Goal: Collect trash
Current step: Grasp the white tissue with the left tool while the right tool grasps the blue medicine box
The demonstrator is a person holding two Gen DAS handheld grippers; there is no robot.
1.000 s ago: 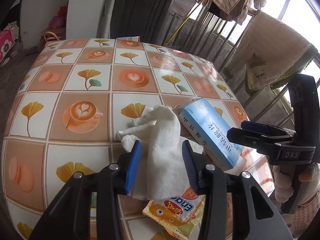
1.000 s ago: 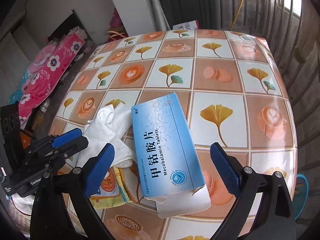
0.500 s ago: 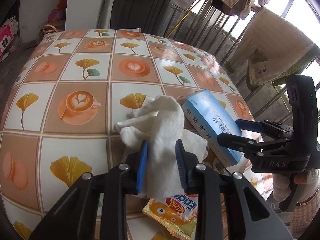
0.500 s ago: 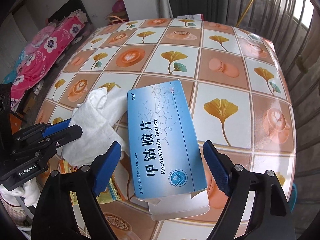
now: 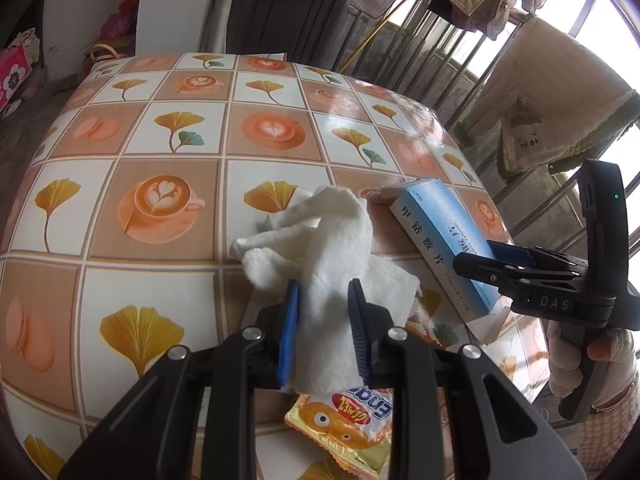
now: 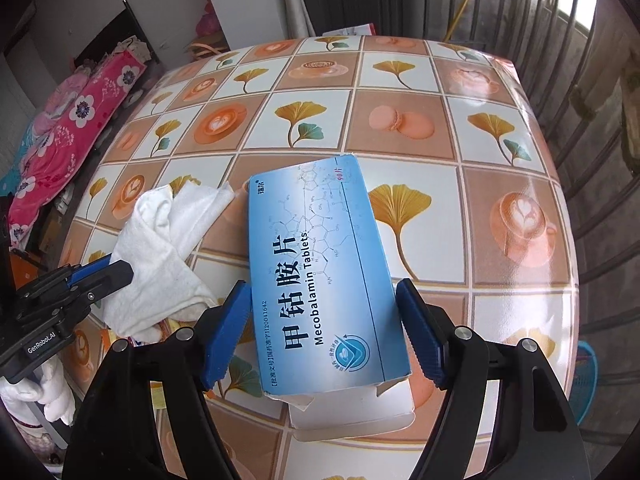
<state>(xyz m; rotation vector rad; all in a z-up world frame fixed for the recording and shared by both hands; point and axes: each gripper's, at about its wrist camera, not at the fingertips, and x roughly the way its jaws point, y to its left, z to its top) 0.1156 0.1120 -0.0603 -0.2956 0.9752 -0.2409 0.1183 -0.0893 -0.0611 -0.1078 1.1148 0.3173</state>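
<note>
a crumpled white paper towel (image 5: 320, 264) lies low in the middle of the left wrist frame, on a table covered in a glossy oilcloth printed with ginkgo leaves and coffee cups (image 5: 168, 152). the left gripper (image 5: 325, 324) has its blue pads on either side of the towel's near fold and is closing, the pads pressing on the paper. under the towel, at the bottom edge of that frame, sits a yellow and orange snack wrapper (image 5: 344, 428). to the right of the towel lies a flat light-blue cardboard medicine box with an open white end flap (image 6: 320, 276), filling the centre of the right wrist frame. the right gripper (image 6: 323, 328) straddles the box's near end; its jaws are closing, and the pads appear to meet the box's long edges. a white-gloved hand (image 5: 568, 364) holds that gripper at the lower right of the left wrist frame. beyond the table, in the upper left of the right wrist frame, is a pink flowered quilt (image 6: 68, 128).
</note>
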